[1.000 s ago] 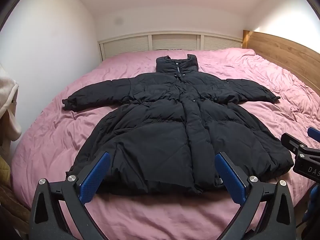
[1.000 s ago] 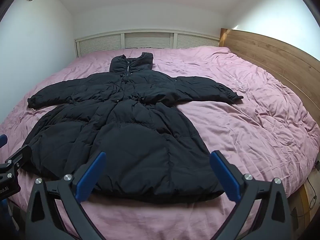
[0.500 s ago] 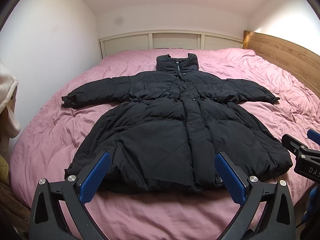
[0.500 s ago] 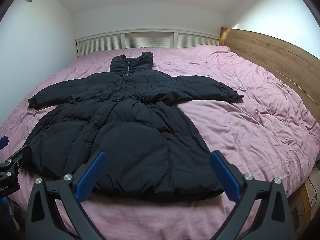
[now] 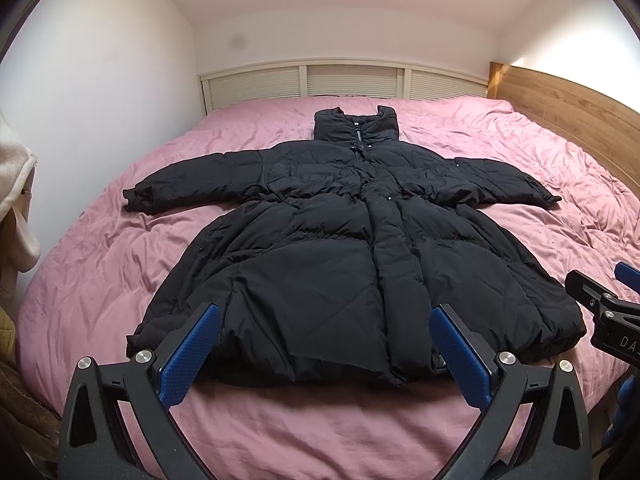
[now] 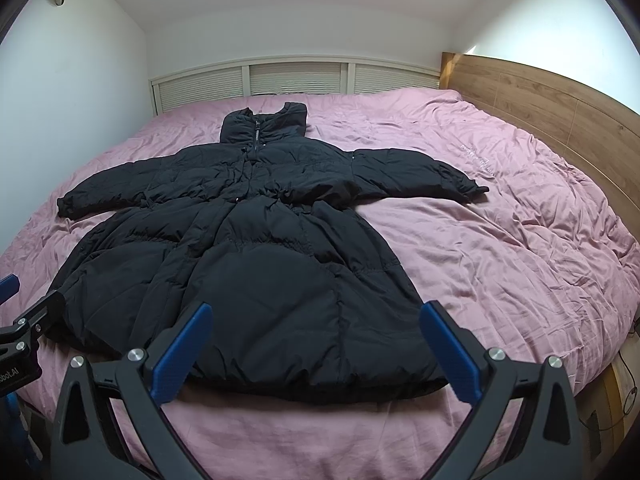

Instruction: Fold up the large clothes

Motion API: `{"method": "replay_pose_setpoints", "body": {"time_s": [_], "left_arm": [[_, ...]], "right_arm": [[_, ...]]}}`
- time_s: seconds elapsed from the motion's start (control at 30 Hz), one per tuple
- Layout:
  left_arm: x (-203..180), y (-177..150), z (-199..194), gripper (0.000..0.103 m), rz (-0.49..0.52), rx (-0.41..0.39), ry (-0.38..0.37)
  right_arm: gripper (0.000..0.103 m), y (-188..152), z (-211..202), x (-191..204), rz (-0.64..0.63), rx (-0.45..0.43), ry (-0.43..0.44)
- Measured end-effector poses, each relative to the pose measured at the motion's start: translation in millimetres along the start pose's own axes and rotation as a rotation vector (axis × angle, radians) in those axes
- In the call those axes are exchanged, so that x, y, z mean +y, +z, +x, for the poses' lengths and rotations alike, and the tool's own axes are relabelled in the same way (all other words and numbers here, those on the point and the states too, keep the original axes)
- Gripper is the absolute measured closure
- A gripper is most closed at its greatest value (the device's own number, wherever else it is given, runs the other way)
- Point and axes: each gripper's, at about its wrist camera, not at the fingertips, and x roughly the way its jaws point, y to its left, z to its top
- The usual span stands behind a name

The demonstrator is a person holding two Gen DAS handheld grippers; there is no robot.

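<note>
left wrist view has the left gripper spread wide and empty, hovering just short of the hem of the black puffer coat. right gripper is likewise wide, holding nothing. ahead, the coat lies flat on the pink bed, sleeves out; no fold looks made yet, so all folding remains.

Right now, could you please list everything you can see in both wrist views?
Puffer coat: one, black, spread flat front-up on the bed, sleeves out, collar toward the far wall.
Duvet: one, pink, wrinkled, covering the bed.
Headboard: one, brown wood, along the bed's right side.
Slatted panel: one, white, behind the bed's far edge.
Hanging cloth: one, cream, left edge.
Left gripper: black, blue pads, jaws open, near the hem.
Right gripper: black, blue pads, jaws open, near the hem.
</note>
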Motion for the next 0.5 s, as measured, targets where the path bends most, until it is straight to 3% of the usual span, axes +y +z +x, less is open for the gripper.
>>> {"method": "replay_pose_setpoints", "body": {"time_s": [0.5], "left_arm": [[8,13,19,0.001,-0.033,-0.011,-0.008]], "right_arm": [[0.0,18,16,-3,-0.002,0.005,0.034]]}}
